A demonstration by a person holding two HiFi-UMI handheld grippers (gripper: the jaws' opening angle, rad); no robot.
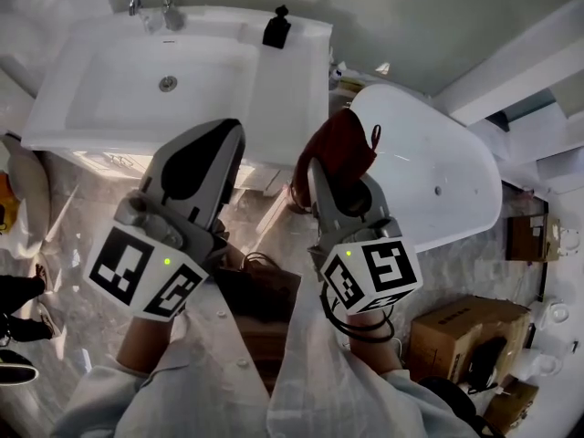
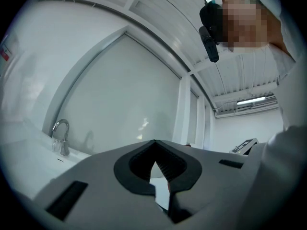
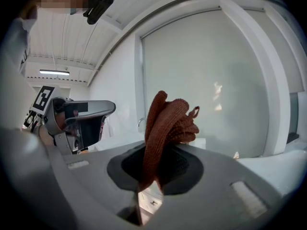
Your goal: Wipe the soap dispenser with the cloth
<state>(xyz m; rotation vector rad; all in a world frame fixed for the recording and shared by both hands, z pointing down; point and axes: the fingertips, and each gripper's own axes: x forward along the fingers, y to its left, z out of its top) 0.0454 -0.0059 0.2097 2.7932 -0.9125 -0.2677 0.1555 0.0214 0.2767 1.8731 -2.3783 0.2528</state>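
Cloth (image 3: pixel 165 123), reddish-brown and bunched, is clamped between the jaws of my right hand-held gripper (image 3: pixel 154 169). My left hand-held gripper (image 2: pixel 154 145) has its jaws closed together, with nothing between them. The black soap dispenser (image 1: pixel 276 27) stands on the back edge of the white sink (image 1: pixel 91 71), well apart from both. I judge that the wiping is not yet begun. Next I must carry the cloth forward to the dispenser and press gently, so it does not tip.
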